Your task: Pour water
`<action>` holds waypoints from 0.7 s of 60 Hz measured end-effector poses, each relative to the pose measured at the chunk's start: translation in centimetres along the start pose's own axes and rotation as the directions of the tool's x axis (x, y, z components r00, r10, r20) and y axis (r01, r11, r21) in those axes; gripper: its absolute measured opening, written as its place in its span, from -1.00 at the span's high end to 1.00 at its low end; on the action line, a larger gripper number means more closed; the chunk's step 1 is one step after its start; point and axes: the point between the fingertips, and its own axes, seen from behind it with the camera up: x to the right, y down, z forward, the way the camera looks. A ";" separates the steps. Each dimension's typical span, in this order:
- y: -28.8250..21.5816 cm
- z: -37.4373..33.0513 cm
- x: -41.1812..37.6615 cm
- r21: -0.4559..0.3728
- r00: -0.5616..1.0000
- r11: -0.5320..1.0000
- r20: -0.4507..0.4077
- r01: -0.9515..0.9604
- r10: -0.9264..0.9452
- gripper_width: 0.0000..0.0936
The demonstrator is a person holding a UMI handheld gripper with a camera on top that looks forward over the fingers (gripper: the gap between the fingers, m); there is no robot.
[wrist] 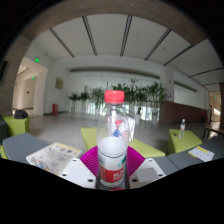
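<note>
In a wide lobby with potted plants [125,95] along the far wall, we hold a clear plastic water bottle [115,140] upright between the fingers of our gripper [113,170], whose pink pads [92,160] press on its lower body from left and right. The bottle's red cap [115,97] is on, and a white label wraps its lower half. It appears to be lifted above the near table [45,155]. No cup or glass shows, though a second small bottle [182,126] stands far right. We judge the risks plain: a thin wall may buckle or slip when tilted, and with the cap on nothing pours.
</note>
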 end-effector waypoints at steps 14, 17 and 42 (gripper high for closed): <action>11.5 2.5 2.8 -0.185 0.999 0.982 0.005 0.041 -0.040 0.31; 12.7 2.4 2.3 -0.219 0.999 0.975 0.005 0.041 -0.041 0.31; 12.5 -0.1 3.5 -0.279 0.998 0.959 -0.063 -0.047 0.030 -0.78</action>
